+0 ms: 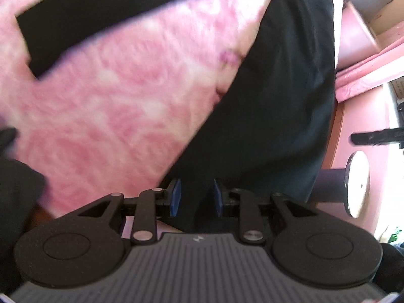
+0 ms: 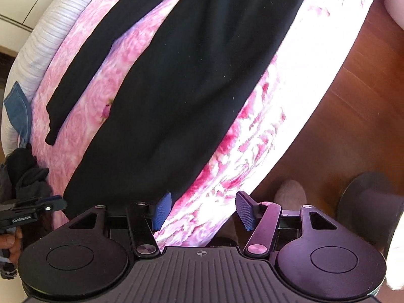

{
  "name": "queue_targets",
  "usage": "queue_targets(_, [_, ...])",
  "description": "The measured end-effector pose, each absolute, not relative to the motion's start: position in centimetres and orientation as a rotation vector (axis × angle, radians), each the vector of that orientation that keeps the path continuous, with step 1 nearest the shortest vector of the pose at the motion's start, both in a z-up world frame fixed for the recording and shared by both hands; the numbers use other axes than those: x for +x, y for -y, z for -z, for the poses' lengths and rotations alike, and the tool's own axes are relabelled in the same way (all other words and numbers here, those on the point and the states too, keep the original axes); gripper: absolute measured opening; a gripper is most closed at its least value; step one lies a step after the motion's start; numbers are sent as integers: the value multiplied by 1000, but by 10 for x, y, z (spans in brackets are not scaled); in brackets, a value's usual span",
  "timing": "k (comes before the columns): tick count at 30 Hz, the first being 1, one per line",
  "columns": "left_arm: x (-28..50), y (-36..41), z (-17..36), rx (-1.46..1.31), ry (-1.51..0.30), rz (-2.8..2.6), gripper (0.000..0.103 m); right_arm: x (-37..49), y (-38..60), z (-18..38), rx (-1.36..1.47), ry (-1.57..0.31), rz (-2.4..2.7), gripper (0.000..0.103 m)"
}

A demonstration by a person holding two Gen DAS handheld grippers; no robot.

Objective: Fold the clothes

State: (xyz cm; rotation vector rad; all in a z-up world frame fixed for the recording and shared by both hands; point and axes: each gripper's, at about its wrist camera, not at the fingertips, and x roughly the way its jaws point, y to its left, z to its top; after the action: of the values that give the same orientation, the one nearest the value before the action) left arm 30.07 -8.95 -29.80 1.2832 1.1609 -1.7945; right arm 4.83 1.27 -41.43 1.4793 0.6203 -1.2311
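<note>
A black garment [image 1: 277,88] lies on a pink flowered bedspread [image 1: 126,101], with a long black sleeve [image 1: 75,25] stretched across the top left. My left gripper [image 1: 197,197] hangs over the garment's near edge, its blue pads [image 1: 176,197] partly open with black cloth showing between them; I cannot tell whether they grip it. In the right wrist view the garment [image 2: 189,75] runs diagonally over the bedspread [image 2: 227,176]. My right gripper [image 2: 202,212] is open and empty above the bedspread, beside the garment's near edge. The left gripper [image 2: 54,203] shows at the far left.
A wooden floor [image 2: 341,101] lies to the right of the bed. A white striped pillow [image 2: 63,25] and a blue cloth [image 2: 17,111] sit at the far left. A round white stand [image 1: 357,184] and a cardboard box [image 1: 368,2] are beside the bed.
</note>
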Motion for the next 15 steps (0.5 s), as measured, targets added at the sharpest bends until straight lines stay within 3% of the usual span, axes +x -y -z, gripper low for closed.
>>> queue_targets(3, [300, 89, 304, 1301, -1137, 1768, 19, 45, -11, 402, 1463, -602, 1244, 60])
queue_targets(9, [314, 93, 269, 1273, -1042, 1720, 23, 15, -16, 358, 1389, -558, 1392, 64])
queue_targets(12, [317, 100, 245, 1232, -1016, 1698, 30, -5, -18, 329, 1344, -514, 1485, 70])
queue_targets(15, [314, 99, 210, 1169, -955, 1705, 45, -20, -20, 296, 1260, -490, 1544, 77])
